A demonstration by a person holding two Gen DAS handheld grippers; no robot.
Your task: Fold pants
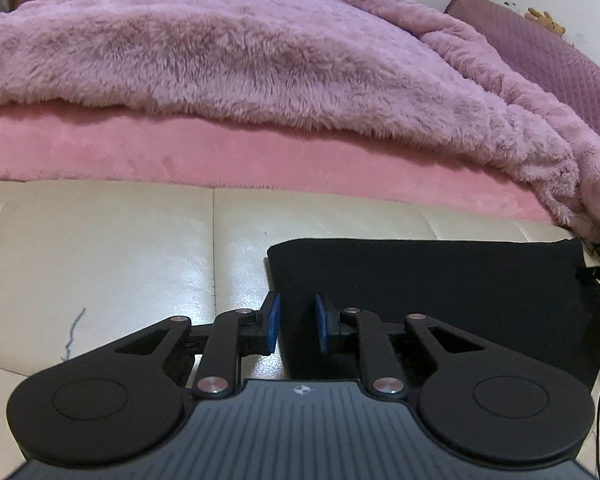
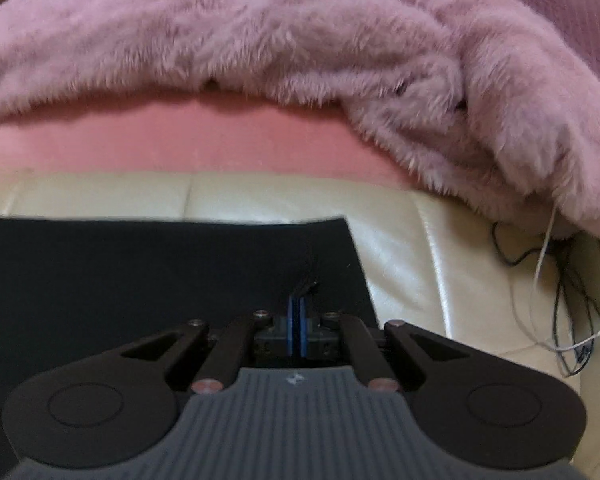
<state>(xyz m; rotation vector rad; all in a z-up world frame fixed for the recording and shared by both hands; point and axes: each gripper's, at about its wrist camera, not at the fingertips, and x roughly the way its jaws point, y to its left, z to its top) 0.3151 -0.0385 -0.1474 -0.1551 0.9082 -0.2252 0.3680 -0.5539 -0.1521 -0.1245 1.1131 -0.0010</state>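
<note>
The black pants (image 1: 440,292) lie flat on a cream leather bench (image 1: 120,260), in front of a bed with a fluffy purple blanket (image 1: 240,52). The left tongs (image 1: 296,326) are spread a little over the pants' left edge. The right tongs (image 2: 298,326) are pressed together, pinching a bit of black fabric near the right edge.

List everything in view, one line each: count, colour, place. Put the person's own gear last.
pants: one, black, flat on the cream surface
cream surface: one, glossy, seamed, under the pants
blanket: one, fluffy mauve, on the bed beyond
pink edge: one band, below the blanket
cables: several, dark and white, at the right
left claw: one, black with blue pads, slightly open over the pants' left edge
right claw: one, black with blue pads, shut, over the pants near their right edge
</note>
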